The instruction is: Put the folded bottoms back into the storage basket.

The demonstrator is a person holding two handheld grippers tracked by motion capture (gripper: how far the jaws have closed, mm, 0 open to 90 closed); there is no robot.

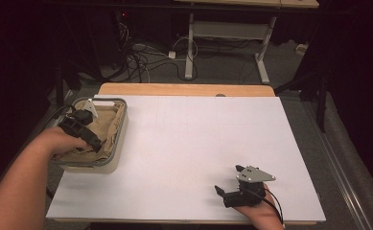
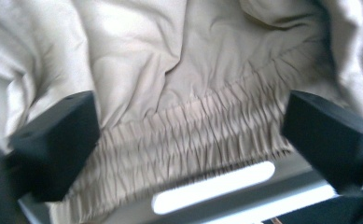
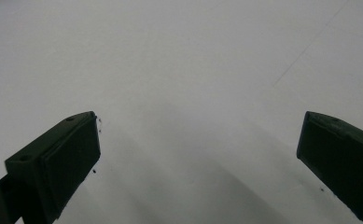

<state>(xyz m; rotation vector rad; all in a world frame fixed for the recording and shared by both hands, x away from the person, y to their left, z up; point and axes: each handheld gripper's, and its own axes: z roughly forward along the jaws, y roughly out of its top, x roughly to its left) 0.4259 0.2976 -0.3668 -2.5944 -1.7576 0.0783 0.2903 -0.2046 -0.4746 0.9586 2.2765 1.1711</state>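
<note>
Item: beige garment (image 2: 170, 70), bundled inside the basket (image 1: 119, 139). Our left gripper (image 1: 89, 137) hangs over the basket, jaws spread, pinching nothing. Our right gripper (image 1: 229, 184), well apart from the basket, jaws spread. Risk: the elastic waistband (image 2: 193, 126) by the rim could snag a jaw.

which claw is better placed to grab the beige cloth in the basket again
Left. The left claw hangs open right over the beige cloth in the basket, its elastic band between the jaws. The right claw sits open far across the white table.
</note>
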